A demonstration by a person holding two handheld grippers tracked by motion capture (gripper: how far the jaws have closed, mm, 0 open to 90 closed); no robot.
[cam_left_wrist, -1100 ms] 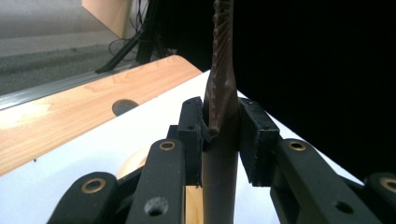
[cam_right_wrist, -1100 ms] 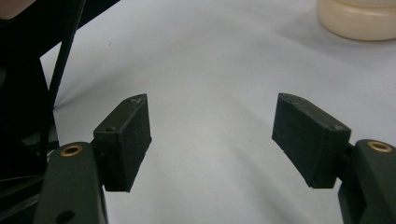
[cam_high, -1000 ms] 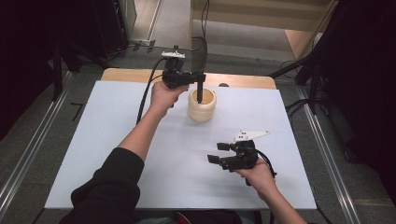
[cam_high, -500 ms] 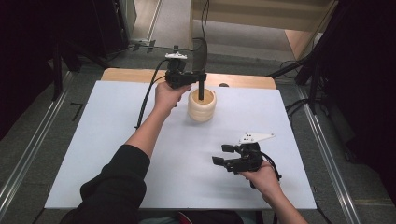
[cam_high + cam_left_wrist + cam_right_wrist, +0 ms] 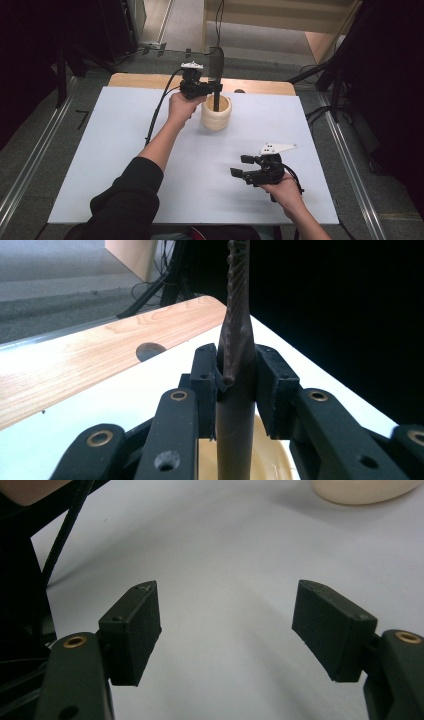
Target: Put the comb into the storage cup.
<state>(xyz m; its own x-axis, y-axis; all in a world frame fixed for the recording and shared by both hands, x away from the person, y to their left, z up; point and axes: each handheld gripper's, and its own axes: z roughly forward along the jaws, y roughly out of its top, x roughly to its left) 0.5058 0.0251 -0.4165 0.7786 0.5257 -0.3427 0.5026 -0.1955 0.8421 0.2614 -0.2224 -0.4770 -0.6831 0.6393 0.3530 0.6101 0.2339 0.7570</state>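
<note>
Left gripper [image 5: 216,90]: it was at the far middle of the table, its jaws clamped on the dark brown handle of a flat-bladed utensil [image 5: 235,390], pads [image 5: 205,385] pressed to both sides.
Dark utensil [image 5: 217,75]: it stood upright, its lower end down inside the holder and its broad blade rising above the gripper.
Cream ribbed round holder [image 5: 216,114]: it sat on the white table cover [image 5: 125,150], far of centre, directly under the left gripper.
Right gripper [image 5: 240,166]: it was low over the near right of the cover, well apart from the holder, jaws spread wide with nothing between them [image 5: 227,630].
Table edge: a light wooden strip [image 5: 145,80] with a round hole [image 5: 150,351] ran along the far side.
</note>
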